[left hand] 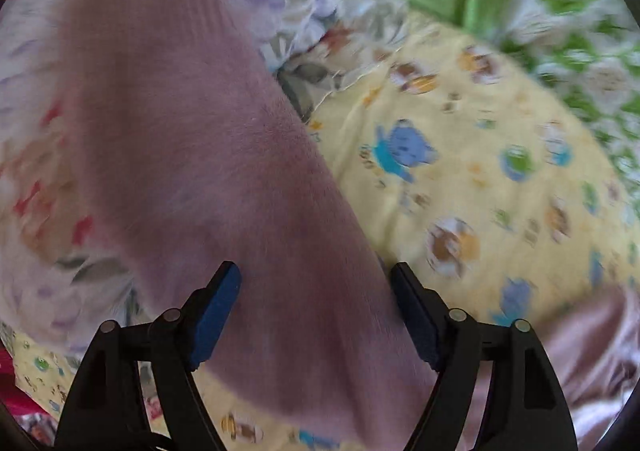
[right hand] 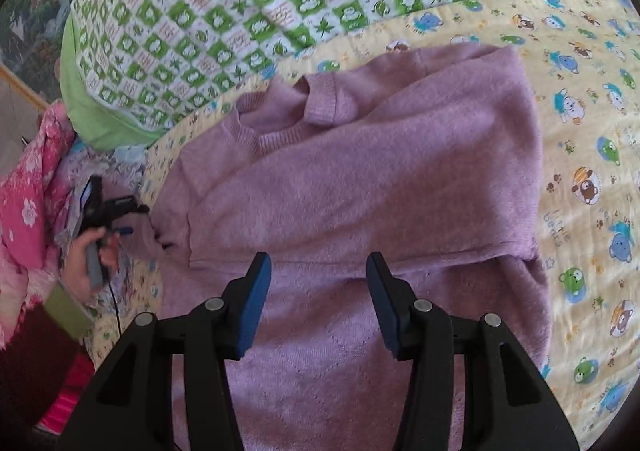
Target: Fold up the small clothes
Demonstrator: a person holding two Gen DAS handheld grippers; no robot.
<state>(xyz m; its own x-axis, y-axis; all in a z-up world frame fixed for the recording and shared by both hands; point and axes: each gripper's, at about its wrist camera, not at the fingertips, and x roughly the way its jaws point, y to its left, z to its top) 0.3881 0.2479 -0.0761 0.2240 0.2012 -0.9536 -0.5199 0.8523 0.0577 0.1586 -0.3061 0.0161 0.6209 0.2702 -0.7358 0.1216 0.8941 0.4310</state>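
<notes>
Pink-mauve knitted sweater lies flat on the yellow animal-print sheet of the bed, collar toward the green checked pillow, 1 sleeve folded across the chest. Its long axis runs straight ahead of the right hand-held gripper, which hovers open over the hem, nearer than the left hand-held gripper, also open and empty above the sweater's edge.
</notes>
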